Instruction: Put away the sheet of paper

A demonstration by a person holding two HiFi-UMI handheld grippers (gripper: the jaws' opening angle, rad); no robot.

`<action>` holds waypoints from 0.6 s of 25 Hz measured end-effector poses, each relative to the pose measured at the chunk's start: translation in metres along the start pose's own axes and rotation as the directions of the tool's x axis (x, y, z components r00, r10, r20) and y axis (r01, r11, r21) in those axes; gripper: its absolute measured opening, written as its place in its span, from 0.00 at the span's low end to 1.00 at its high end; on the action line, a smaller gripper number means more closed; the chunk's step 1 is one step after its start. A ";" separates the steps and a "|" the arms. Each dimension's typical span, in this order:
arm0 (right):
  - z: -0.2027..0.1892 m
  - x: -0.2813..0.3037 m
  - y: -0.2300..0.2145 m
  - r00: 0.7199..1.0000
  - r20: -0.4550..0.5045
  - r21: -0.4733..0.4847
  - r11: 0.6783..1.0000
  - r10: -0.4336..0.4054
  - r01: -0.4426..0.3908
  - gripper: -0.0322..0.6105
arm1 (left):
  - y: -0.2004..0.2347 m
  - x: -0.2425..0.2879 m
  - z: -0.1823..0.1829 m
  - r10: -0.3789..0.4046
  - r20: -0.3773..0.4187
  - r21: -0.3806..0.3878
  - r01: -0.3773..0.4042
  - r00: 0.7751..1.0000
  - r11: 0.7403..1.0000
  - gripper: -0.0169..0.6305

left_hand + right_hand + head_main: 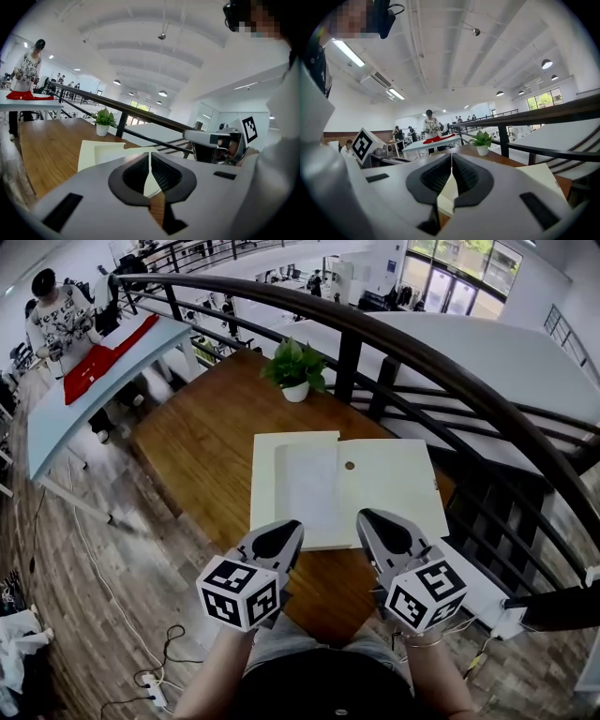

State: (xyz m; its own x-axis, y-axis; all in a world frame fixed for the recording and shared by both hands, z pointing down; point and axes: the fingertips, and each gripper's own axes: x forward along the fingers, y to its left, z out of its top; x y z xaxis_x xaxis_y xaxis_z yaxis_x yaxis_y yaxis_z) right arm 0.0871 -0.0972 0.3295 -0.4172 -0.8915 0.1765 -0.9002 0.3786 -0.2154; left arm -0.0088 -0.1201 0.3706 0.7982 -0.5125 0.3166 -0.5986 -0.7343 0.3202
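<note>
The sheet of paper (307, 486) lies flat on the open folder (398, 486) on the table (202, 442), not yet stowed. Left gripper (277, 536) and right gripper (379, 527) hover at the folder's near edge, jaws together and empty, probably staged to begin.

The head view looks steeply down from above the person onto the bench (197, 456), close enough that the left tongs (286, 529) and right tongs (368, 518) fill its lower edge. The left gripper view sits low over the bench and faces along its own tongs toward the potted plant (103, 123) and the railing (140, 115). The right tongs show at its right side. The right gripper view faces much the same way from beside it, with the other tongs' marker cube (363, 144) at its left. All three views share the plant, the railing and the cream folder (375, 484).
</note>
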 end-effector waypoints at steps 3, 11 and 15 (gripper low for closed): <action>-0.006 0.000 -0.002 1.000 -0.023 0.007 1.000 -0.020 0.020 0.10 | -0.004 0.001 0.001 -0.008 0.008 0.007 0.008 1.000 1.000 0.07; -0.015 0.000 -0.011 0.998 -0.044 0.018 0.999 -0.042 0.043 0.10 | -0.009 0.006 -0.001 -0.013 -0.002 0.038 0.013 1.000 0.999 0.07; -0.017 -0.001 -0.007 0.998 -0.052 0.009 1.000 -0.027 0.027 0.10 | -0.011 0.007 -0.004 -0.011 -0.016 0.054 0.011 1.000 0.998 0.07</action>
State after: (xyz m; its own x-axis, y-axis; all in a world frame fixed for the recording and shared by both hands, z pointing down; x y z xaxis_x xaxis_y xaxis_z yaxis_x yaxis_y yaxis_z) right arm 0.0914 -0.0942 0.3475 -0.3990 -0.8871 0.2322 -0.9101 0.3520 -0.2187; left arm 0.0036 -0.1141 0.3725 0.8033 -0.4977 0.3272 -0.5849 -0.7630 0.2753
